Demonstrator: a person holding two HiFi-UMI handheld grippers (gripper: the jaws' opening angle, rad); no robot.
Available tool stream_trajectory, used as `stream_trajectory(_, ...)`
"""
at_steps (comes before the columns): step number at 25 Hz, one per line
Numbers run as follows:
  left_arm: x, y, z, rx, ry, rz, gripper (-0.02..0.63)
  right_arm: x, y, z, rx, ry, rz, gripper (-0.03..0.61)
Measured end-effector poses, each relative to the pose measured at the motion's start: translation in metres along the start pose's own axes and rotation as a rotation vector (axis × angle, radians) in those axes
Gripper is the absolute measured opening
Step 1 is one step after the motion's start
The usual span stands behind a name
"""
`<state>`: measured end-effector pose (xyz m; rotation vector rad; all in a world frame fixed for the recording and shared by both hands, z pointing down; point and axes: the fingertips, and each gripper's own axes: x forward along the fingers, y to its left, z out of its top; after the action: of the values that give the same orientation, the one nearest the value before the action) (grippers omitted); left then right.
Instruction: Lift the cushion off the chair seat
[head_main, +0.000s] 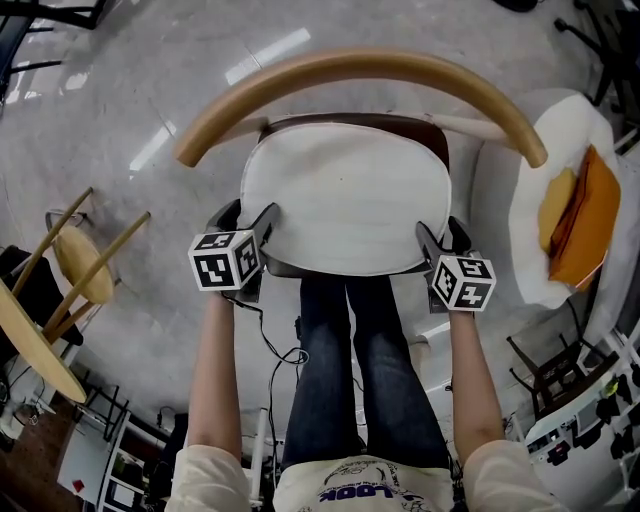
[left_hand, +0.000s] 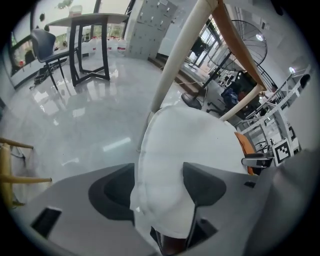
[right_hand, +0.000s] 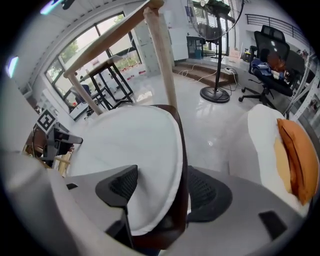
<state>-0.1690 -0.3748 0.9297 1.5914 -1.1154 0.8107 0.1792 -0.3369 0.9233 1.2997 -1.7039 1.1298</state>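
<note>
The left forearm and right forearm stretched forward, well apart. The left tool and right tool pointed steeply downward, each with its jaws spread wide.

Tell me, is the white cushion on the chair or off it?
On. The cushion lies flat on the chair, with the dark seat rim showing just underneath.

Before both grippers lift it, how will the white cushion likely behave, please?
Probably floppy: the cushion looks thin with a soft puckered edge, so it may sag between left gripper and right gripper. Likely light, being thin.
</note>
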Motion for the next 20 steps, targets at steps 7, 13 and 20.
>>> stream_trajectory(7, 0.004, 0.000, -0.006, -0.077, -0.018, -0.050, 0.291, 0.000, 0.005, -0.002, 0.012, -0.030, -0.001, 0.279)
stream_trajectory(13, -0.005, -0.005, -0.008, -0.025, -0.020, -0.017, 0.228, -0.010, 0.008, -0.002, -0.027, -0.038, -0.077, 0.235)
stream_trajectory(20, -0.031, -0.012, -0.001, 0.088, -0.051, 0.057, 0.083, -0.038, 0.012, 0.011, -0.004, -0.081, -0.084, 0.059)
